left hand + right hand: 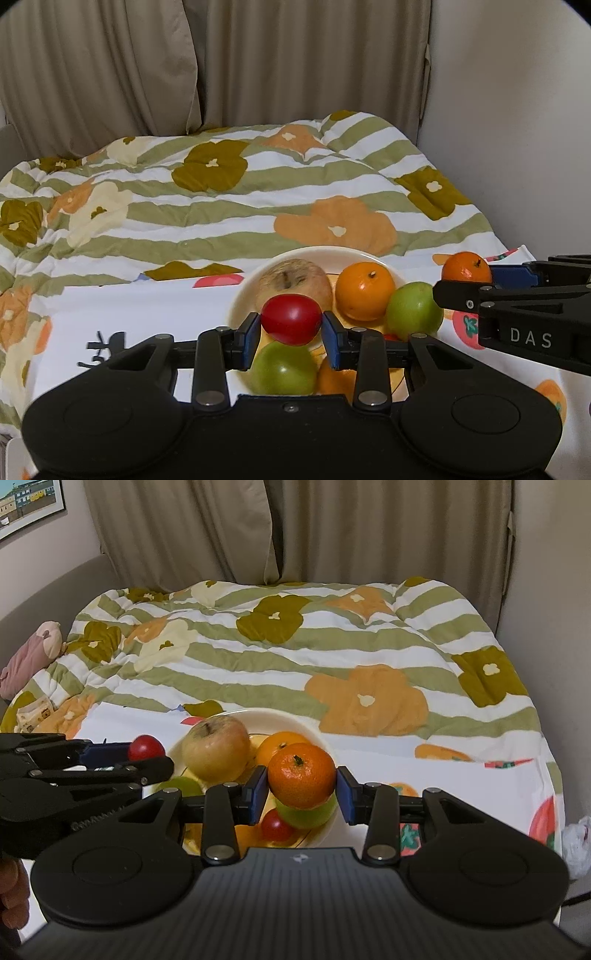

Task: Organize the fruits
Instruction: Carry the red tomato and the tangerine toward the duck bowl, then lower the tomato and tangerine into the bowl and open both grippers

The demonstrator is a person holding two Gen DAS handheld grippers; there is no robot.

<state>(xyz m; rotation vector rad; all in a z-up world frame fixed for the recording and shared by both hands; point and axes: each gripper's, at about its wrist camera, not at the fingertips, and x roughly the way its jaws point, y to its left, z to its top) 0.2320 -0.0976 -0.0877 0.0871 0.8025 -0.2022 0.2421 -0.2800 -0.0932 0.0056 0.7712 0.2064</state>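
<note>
A cream plate point(314, 253) point(291, 716) of fruit sits on a white printed cloth. In it lie a pale brown apple point(293, 282) point(216, 751), an orange point(365, 290) point(275, 746), two green fruits point(282, 369) point(413, 310) and a small red tomato point(275, 825). My left gripper point(291, 334) is shut on a red tomato point(291, 317) point(146, 747), held above the plate. My right gripper point(301, 790) is shut on a small mandarin point(301, 775) point(466, 266), also above the plate, over a green fruit point(306, 812).
A striped floral quilt point(221, 192) covers the bed behind the plate. Beige curtains point(258, 62) hang at the back, a wall on the right. A pink soft toy point(26, 657) lies far left and crumpled white plastic point(576, 840) at the right edge.
</note>
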